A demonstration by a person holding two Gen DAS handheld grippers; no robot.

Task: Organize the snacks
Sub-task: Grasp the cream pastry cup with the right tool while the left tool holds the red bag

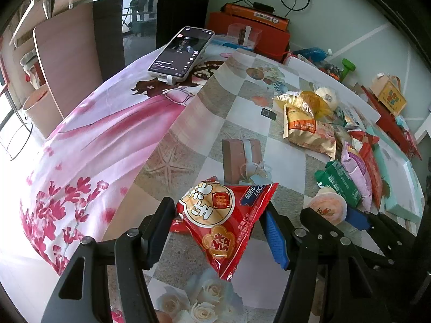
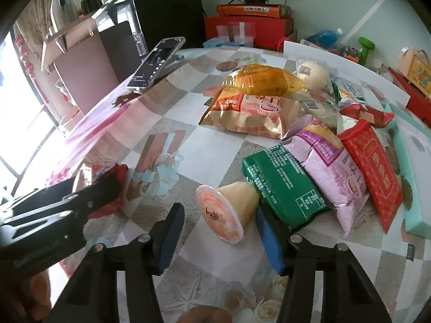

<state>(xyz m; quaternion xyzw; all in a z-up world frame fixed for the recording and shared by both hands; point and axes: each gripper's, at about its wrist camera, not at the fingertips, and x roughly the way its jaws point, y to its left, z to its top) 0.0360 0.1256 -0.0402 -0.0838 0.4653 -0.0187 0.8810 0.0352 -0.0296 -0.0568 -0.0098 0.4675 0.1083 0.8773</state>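
Snacks lie mostly unsorted, so the job looks to be near its start. The left claw has its fingers on either side of a red triangular peanut packet; both pads appear to touch the wrapper, and the packet seems lifted slightly off the table, so I judge it gripped, though only lightly. The right claw stands wide around a small jelly cup that lies tipped on its side, foil lid toward the camera. Its left finger is well clear of the cup; the blue right pad is just beside the cup's base, and whether it touches I cannot tell.

Behind the cup, a row of packets overlaps: a green packet, a purple packet and a red flat packet, the last leaning on a mint-green box. Further back sit a tan bag with an orange-wrapped snack on top, and a round white bun. A phone is propped on a stand at the table's far edge.

Only the row hints at grouping; the back heap remains jumbled, and both pieces in the claws are yet to be placed.
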